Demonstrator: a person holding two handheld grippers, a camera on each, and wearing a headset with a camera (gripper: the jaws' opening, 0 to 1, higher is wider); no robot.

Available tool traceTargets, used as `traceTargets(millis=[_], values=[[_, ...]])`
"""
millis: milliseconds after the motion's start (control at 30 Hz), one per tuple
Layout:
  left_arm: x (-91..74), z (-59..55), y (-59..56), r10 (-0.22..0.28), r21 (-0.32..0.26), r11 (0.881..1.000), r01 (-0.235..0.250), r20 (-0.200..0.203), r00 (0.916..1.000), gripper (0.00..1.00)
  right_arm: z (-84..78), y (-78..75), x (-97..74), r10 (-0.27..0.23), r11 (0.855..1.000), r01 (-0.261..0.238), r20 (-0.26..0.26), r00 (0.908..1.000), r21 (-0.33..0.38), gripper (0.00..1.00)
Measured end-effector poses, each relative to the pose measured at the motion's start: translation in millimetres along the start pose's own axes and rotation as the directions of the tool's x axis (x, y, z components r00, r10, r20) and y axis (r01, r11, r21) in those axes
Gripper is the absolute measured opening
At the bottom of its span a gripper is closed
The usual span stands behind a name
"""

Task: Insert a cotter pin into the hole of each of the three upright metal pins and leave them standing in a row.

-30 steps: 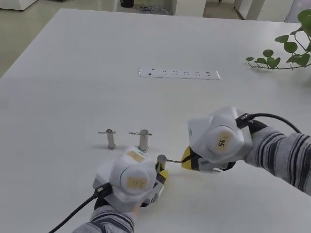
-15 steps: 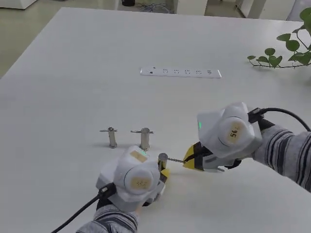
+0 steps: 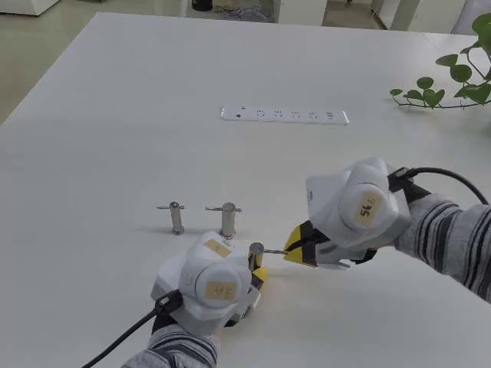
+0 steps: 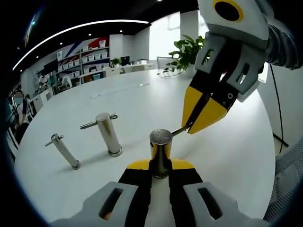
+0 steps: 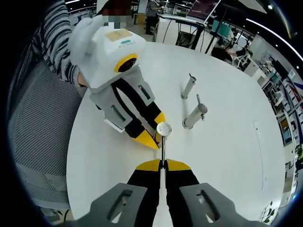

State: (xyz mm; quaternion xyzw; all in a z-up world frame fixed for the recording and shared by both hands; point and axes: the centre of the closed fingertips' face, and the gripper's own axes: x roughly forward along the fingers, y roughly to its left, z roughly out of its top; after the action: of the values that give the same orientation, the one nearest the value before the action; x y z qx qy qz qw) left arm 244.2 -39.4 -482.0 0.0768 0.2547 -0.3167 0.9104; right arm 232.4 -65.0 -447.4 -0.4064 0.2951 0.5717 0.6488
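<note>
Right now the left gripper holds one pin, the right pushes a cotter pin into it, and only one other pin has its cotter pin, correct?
Not quite: both other pins already carry cotter pins, as the left gripper view shows. The left gripper does hold the third pin, the right gripper a cotter pin at it.

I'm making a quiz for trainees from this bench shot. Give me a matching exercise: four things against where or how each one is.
Things: 1 near pin; 2 last cotter pin; 3 middle pin; 4 power strip.
States: a standing free, cotter through it; b lying far behind the pins; c clamped by left gripper; d pinched by right gripper.
Pairs: 1-c; 2-d; 3-a; 4-b.
</note>
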Motion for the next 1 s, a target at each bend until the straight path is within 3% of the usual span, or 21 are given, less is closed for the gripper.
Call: traceTargets(millis=[800, 1000], values=[[-1.4, -2.0, 0.1, 0.019, -0.023, 1.000, -0.019, 0.006, 0.9998, 0.09, 27.2, 1.6, 14.1, -0.033, 0.996, 0.034, 0.003, 0.9994, -0.077, 0.00], [-1.5, -2.0, 0.0, 0.020, -0.025, 0.999, -0.020, 0.005, 0.9998, 0.09, 31.1, 0.9, 10.1, -0.037, 0.999, 0.037, 0.044, 0.9983, -0.011, 0.09]])
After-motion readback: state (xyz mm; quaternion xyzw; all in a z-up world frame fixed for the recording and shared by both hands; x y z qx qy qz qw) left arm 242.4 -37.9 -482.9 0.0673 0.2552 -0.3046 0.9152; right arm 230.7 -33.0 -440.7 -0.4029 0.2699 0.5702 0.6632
